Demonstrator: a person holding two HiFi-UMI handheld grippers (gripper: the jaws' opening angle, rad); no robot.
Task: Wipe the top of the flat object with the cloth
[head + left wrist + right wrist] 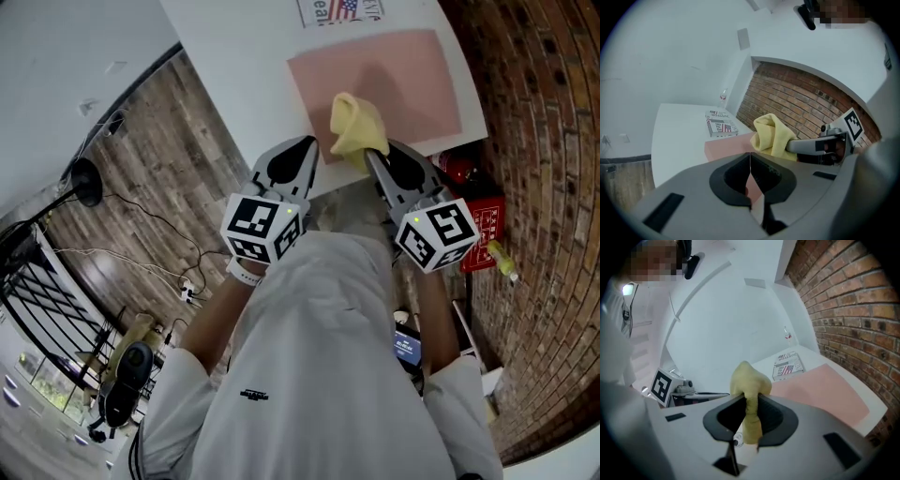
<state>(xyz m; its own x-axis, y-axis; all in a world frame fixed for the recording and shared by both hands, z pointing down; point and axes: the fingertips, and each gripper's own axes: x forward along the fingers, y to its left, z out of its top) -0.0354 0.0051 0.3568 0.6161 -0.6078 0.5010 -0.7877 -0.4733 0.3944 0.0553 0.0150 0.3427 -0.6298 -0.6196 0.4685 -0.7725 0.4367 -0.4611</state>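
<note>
Right gripper (371,156) clamped the yellow cloth (355,126) over the pink flat object (398,80). Left gripper (302,150) sat closed, empty. Recommended: lower the cloth flat and sweep in overlapping passes.

A white table (234,56) carries a printed booklet with a flag design (336,11) near its far edge, a brick wall (548,131) runs along the table's right side with red items (480,223) low beside it, and black cables (141,248) trail across the wood-plank floor (159,169) at left.
</note>
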